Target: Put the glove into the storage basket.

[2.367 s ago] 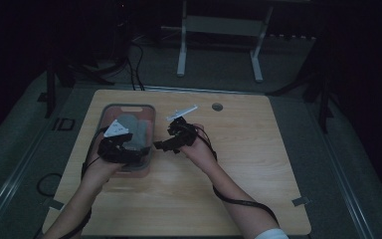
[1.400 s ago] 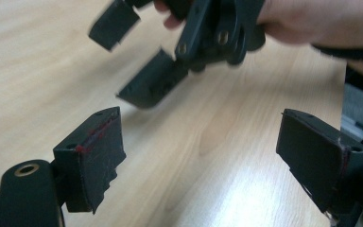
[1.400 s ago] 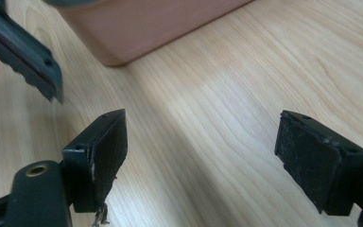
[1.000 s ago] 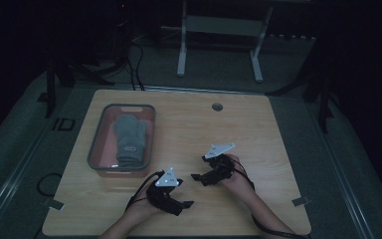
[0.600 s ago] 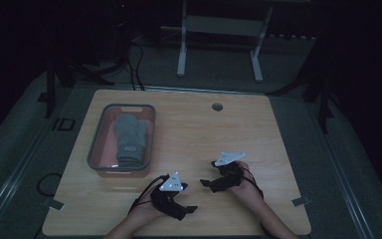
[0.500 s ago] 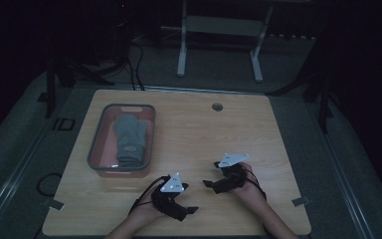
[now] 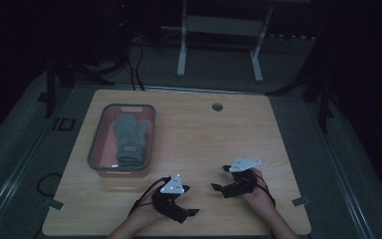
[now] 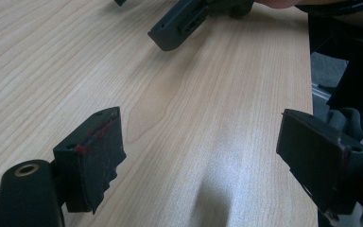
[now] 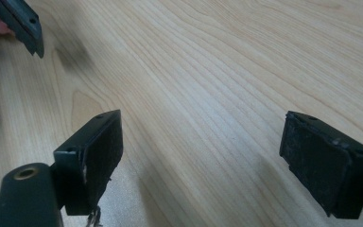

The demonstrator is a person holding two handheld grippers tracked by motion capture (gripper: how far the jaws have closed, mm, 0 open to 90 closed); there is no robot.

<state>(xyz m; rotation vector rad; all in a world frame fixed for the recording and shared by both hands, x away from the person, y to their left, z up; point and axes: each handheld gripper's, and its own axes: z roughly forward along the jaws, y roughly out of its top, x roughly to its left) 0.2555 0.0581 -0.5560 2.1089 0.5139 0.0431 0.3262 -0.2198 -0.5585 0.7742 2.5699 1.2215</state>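
Dark floor surrounds the wooden table (image 7: 204, 129) in the high view; grey mittens (image 7: 130, 137) lie in a tray (image 7: 95, 149) at its left, long axis running away from the person, well apart from both grippers. Left gripper (image 8: 203, 156) view: fingers released over bare wood. Right gripper (image 9: 203, 156) view: fingers likewise released, empty.

A dim lab or studio: lone wooden table (image 7: 194, 124) on grey carpet, cables (image 7: 129, 64), stand legs (image 7: 219, 50).
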